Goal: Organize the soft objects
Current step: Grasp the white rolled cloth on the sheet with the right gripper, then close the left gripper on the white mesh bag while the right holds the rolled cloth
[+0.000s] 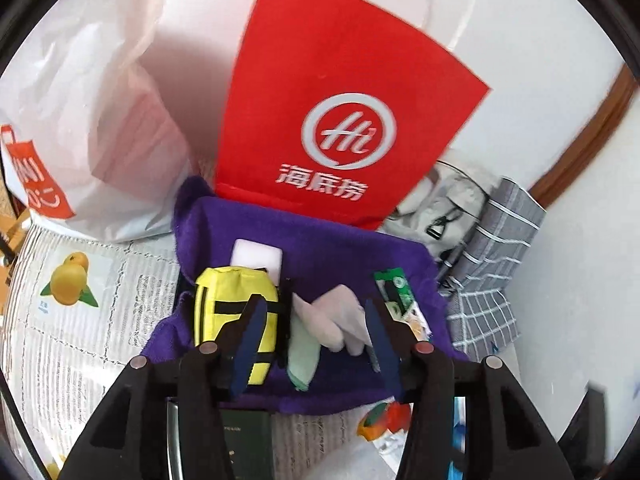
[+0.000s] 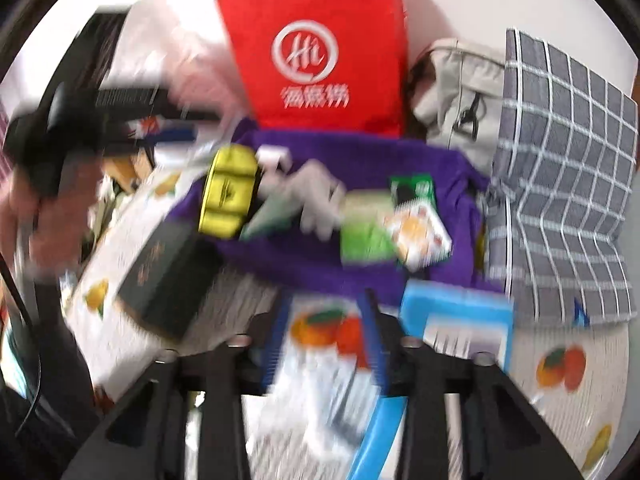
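This looks like a home: a table under a fruit-printed tablecloth [image 1: 80,320] stands against a white wall with a wooden trim [image 1: 592,128]. Along its far edge lean a red paper shopping bag [image 1: 340,92], a white plastic bag [image 1: 100,120] and a grey checked cloth [image 2: 560,180].

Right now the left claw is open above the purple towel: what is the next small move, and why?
Probably ease the left claw down and shut it on the pale cloth. It lies between the open fingers on the purple towel, beside the yellow pouch, and nothing is gripped yet. The right claw is open and blurred.
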`<state>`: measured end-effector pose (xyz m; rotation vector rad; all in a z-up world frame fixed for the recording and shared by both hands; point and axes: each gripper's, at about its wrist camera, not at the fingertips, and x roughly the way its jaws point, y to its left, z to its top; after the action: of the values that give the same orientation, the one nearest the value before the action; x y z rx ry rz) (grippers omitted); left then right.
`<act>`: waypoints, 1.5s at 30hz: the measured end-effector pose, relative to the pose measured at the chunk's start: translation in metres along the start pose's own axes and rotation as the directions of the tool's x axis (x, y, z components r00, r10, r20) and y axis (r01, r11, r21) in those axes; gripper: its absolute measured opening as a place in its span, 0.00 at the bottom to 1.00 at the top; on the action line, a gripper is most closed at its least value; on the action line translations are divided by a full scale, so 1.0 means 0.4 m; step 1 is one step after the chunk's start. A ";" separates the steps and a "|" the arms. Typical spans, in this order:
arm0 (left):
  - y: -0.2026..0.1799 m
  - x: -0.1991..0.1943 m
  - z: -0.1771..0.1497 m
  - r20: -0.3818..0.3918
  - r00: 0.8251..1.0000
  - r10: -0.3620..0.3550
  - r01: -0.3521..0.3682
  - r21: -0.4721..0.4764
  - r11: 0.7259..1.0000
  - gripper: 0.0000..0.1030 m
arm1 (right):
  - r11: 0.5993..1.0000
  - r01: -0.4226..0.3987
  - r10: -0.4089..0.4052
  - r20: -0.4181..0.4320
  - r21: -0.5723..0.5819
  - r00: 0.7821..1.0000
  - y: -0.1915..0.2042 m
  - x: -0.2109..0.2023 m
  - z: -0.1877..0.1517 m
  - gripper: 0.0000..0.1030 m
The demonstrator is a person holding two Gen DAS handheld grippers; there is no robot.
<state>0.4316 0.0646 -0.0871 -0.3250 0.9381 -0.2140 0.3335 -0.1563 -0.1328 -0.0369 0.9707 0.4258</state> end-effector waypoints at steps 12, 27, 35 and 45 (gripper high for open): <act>-0.083 -0.063 -0.022 0.027 0.997 -0.073 0.070 0.086 0.994 0.52 | 0.974 0.205 -0.212 -0.071 -0.100 0.975 0.122 0.021 -0.256 0.23; -0.138 -0.090 -0.054 0.034 0.995 -0.096 0.090 0.154 0.984 0.52 | 0.945 0.322 -0.323 0.005 -0.048 0.947 0.107 0.031 -0.316 0.17; -0.177 -0.076 -0.140 -0.021 0.999 -0.030 0.034 0.200 0.979 0.52 | 0.982 0.187 -0.187 0.020 0.009 0.982 0.120 -0.079 -0.367 0.17; -0.111 -0.048 -0.411 -0.161 0.982 0.100 -0.073 0.166 0.983 0.55 | 0.979 0.203 -0.203 0.006 0.022 0.979 0.080 -0.148 -0.471 0.17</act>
<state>0.2844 -0.0003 -0.1466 -0.1190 1.0935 -0.2380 0.1435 -0.1877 -0.1877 -0.1138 0.9531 0.2272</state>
